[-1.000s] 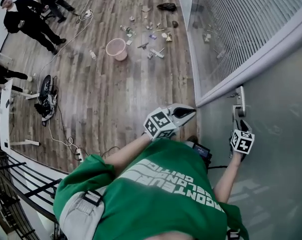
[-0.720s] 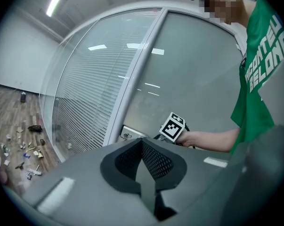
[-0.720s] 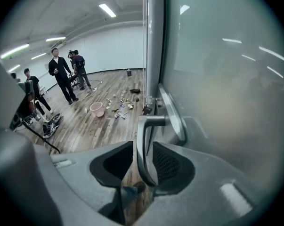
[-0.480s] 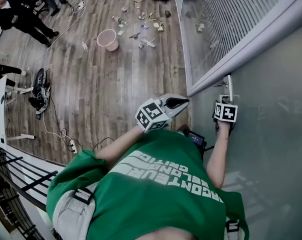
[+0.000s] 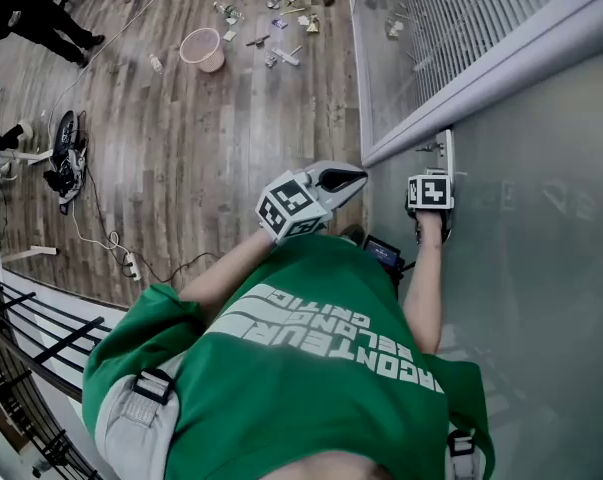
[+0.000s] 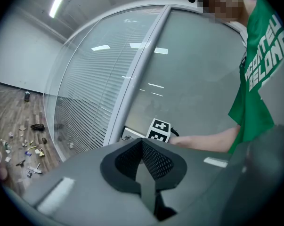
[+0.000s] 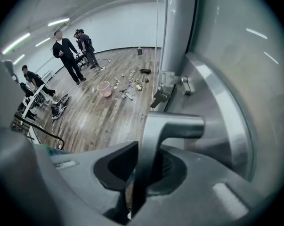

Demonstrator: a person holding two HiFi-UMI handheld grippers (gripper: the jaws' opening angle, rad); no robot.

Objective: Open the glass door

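Note:
The frosted glass door [image 5: 526,238] fills the right side, with its grey frame [image 5: 461,93] running diagonally. Its silver lever handle [image 7: 153,135] runs down between the jaws of my right gripper [image 7: 139,173], which have just been closing and now press on it. In the head view that gripper [image 5: 430,196] points steeply down below the handle plate [image 5: 447,148], its jaws hidden under the marker cube. My left gripper [image 5: 356,175] hovers beside the door, shut and holding nothing; its pads meet in the left gripper view [image 6: 144,166]. The right gripper's cube [image 6: 159,130] shows there against the door.
A glass wall with blinds [image 5: 451,8] adjoins the door. A pink bucket [image 5: 203,48] and scattered litter [image 5: 276,28] lie on the wood floor. A person in black [image 5: 31,13] stands far left. Cables [image 5: 101,238] and a railing [image 5: 31,348] lie behind.
My right gripper has come down onto the lever handle and tipped downward, its jaws closing round it. The left gripper has drifted slightly toward the door.

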